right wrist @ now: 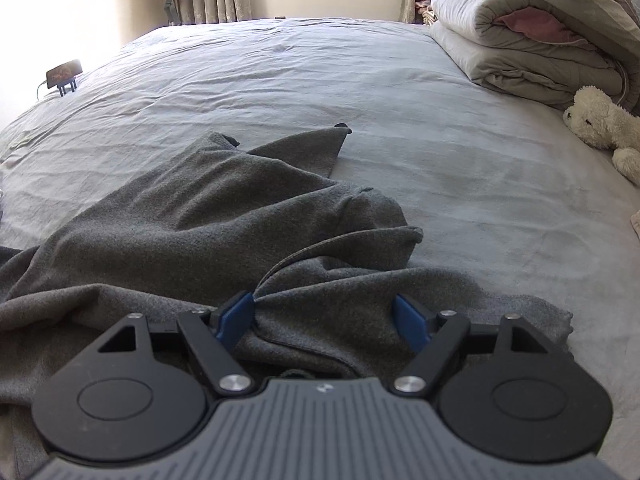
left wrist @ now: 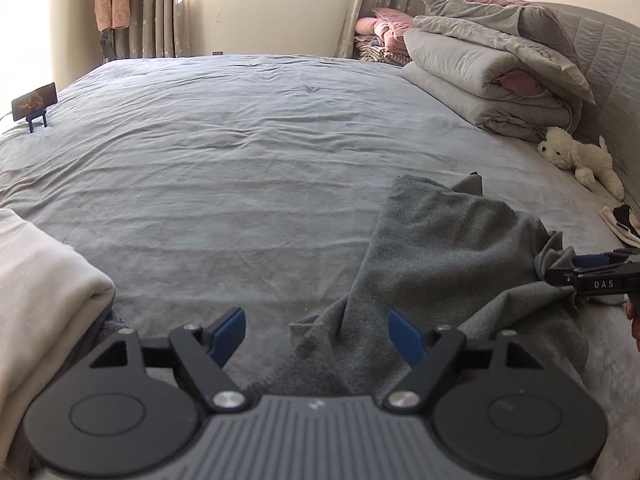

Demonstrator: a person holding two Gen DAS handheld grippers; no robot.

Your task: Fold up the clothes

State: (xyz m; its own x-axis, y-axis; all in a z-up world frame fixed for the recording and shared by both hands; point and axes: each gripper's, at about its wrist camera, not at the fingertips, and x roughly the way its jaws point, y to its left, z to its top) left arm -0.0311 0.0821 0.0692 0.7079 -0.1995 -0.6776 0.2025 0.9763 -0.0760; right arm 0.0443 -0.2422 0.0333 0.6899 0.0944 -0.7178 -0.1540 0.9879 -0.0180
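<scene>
The left gripper hovers low over the bed with its blue-padded fingers spread wide and nothing between them, the near edge of a dark grey garment lying just below and to the right of its right finger. The right gripper is also spread wide, its jaws set down into the same grey garment, with bunched cloth lying between the blue pads and a pinched fold drawn against the left pad; the jaws are not pressed together on it. From the left wrist view, the right gripper enters at the far right edge, its tip buried in the garment's raised folds. The garment lies crumpled on the near right part of the grey bedsheet, one pointed corner stretched toward the middle of the bed. A folded cream cloth sits at the near left edge of the bed, just beside the left gripper. Farther off, a phone on a small stand rests at the bed's left edge, a stack of folded grey quilts and pillows is piled against the headboard on the right, and a white plush toy lies just below that stack. Curtains and a bright window stand behind the bed.
</scene>
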